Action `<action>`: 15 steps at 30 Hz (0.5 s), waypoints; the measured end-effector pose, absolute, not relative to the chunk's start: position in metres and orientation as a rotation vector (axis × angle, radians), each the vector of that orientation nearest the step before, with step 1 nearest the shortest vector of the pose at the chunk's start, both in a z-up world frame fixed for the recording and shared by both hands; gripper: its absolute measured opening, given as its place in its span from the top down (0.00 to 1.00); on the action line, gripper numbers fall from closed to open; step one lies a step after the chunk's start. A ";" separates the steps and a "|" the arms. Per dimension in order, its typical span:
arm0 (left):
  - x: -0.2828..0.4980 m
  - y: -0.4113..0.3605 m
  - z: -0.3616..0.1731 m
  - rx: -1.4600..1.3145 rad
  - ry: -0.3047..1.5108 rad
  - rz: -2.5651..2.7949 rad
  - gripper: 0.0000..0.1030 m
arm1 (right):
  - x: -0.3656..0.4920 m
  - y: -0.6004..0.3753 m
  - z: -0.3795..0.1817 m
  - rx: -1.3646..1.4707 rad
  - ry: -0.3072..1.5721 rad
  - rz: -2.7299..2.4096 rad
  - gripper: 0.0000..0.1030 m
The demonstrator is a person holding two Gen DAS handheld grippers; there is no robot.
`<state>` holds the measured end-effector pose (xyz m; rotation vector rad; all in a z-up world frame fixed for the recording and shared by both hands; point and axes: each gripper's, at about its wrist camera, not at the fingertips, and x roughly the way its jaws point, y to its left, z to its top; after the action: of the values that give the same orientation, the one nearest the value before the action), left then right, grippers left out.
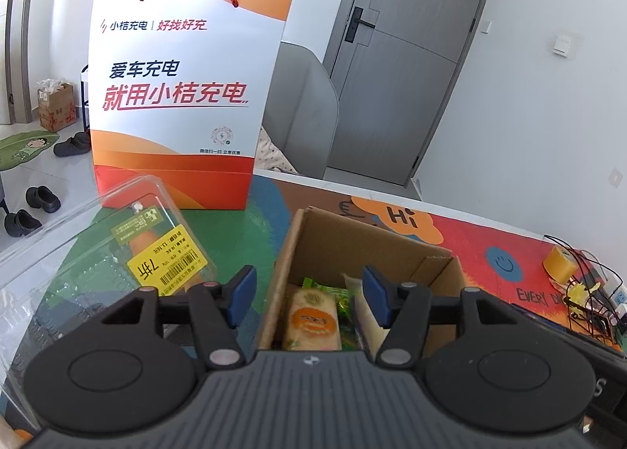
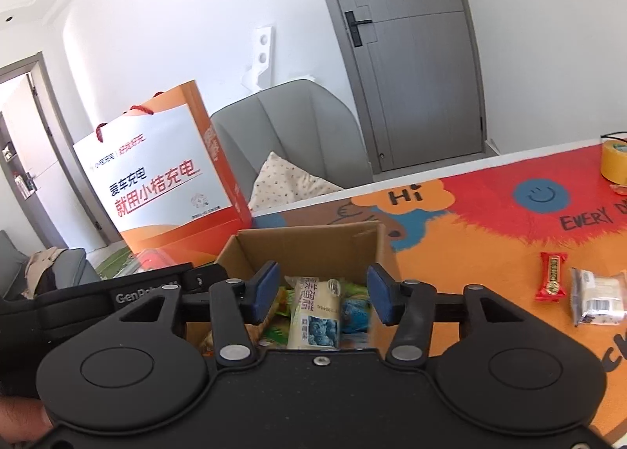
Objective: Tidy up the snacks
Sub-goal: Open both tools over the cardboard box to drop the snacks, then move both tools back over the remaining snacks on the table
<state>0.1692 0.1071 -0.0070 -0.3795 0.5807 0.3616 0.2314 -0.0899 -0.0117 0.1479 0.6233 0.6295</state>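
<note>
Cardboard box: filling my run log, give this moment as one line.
left gripper open | right gripper open | both above cardboard box holding snacks | red snack outside on mat

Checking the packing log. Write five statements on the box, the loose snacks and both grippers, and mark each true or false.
1. The cardboard box holds snack packets. True.
2. The red snack bar lies inside the box. False: it lies on the table mat, right of the box.
3. The left gripper grips a packet. False: open, holding nothing.
4. The right gripper is open. True.
5. The paper bag lies flat. False: it stands upright.
</note>
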 end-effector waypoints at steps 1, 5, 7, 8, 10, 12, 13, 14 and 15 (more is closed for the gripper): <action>0.170 0.106 -0.006 -0.380 0.583 0.362 0.39 | 0.232 -0.093 -0.012 0.154 0.627 0.621 0.51; 0.171 0.096 -0.005 -0.372 0.574 0.351 0.26 | 0.235 -0.108 -0.015 0.171 0.634 0.580 0.50; 0.173 0.090 -0.005 -0.369 0.581 0.345 0.24 | 0.236 -0.116 -0.016 0.177 0.636 0.561 0.49; 0.174 0.088 -0.005 -0.369 0.586 0.341 0.22 | 0.237 -0.121 -0.016 0.179 0.636 0.552 0.49; 0.177 0.082 -0.006 -0.368 0.596 0.331 0.20 | 0.237 -0.129 -0.017 0.180 0.638 0.536 0.49; 0.179 0.075 -0.006 -0.363 0.602 0.321 0.19 | 0.237 -0.135 -0.018 0.179 0.637 0.519 0.48; 0.180 0.072 -0.006 -0.359 0.605 0.315 0.18 | 0.237 -0.139 -0.018 0.180 0.636 0.512 0.46; 0.181 0.068 -0.006 -0.354 0.609 0.309 0.18 | 0.237 -0.142 -0.018 0.181 0.635 0.505 0.45; 0.182 0.065 -0.007 -0.350 0.612 0.302 0.17 | 0.237 -0.146 -0.018 0.182 0.634 0.500 0.42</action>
<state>0.1821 0.0645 -0.0065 -0.3497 0.6121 0.3020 0.2370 -0.1459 -0.0182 0.1816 0.6335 0.4998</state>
